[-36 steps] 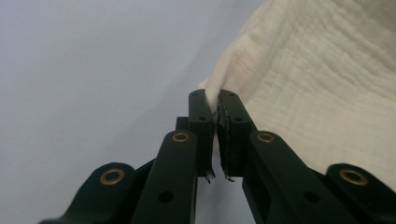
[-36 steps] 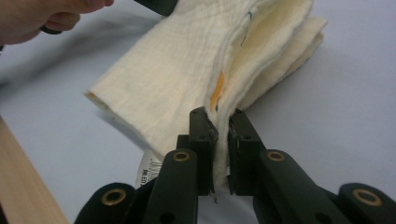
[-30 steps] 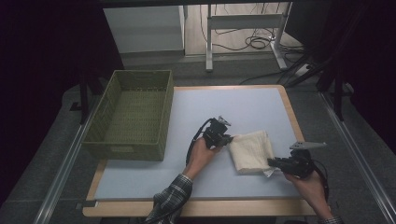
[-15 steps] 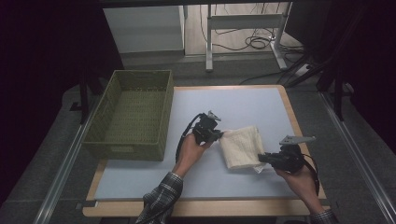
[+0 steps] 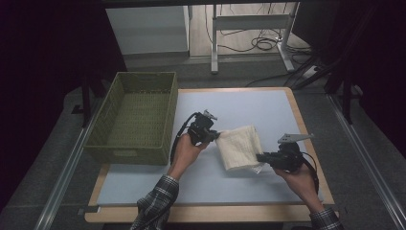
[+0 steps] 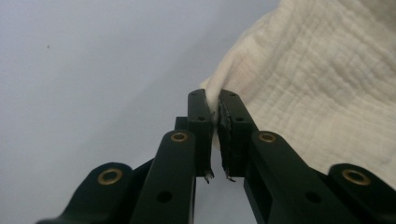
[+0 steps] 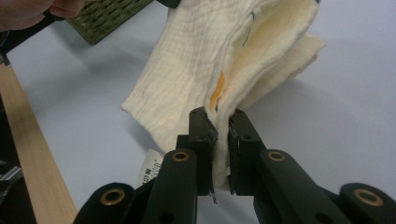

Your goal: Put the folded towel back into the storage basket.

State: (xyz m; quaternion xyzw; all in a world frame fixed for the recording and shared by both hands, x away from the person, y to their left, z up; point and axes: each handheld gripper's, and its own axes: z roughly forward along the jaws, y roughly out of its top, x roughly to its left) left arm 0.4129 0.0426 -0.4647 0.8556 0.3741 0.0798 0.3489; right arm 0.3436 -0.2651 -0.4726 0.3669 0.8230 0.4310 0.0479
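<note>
A folded cream cloth (image 5: 239, 146) hangs between both grippers, just above the pale blue mat (image 5: 239, 108). My left gripper (image 5: 214, 135) is shut on the cloth's left corner; in the left gripper view that corner (image 6: 215, 93) is pinched between the black jaws. My right gripper (image 5: 261, 158) is shut on the cloth's lower right edge. In the right gripper view the cloth (image 7: 224, 56) rises in thick folds from the jaws, with a white care label (image 7: 150, 171) hanging below. Both hands come in from the bottom of the high view.
A green woven basket (image 5: 136, 115) stands at the left of the table, close to my left hand. The wooden table edge (image 5: 210, 213) runs along the front. Beyond the table are desk legs and cables (image 5: 261, 43) on the floor.
Both grippers have carried the cloth to the left, toward the basket, and lifted it slightly. The grips on the cloth are unchanged.
</note>
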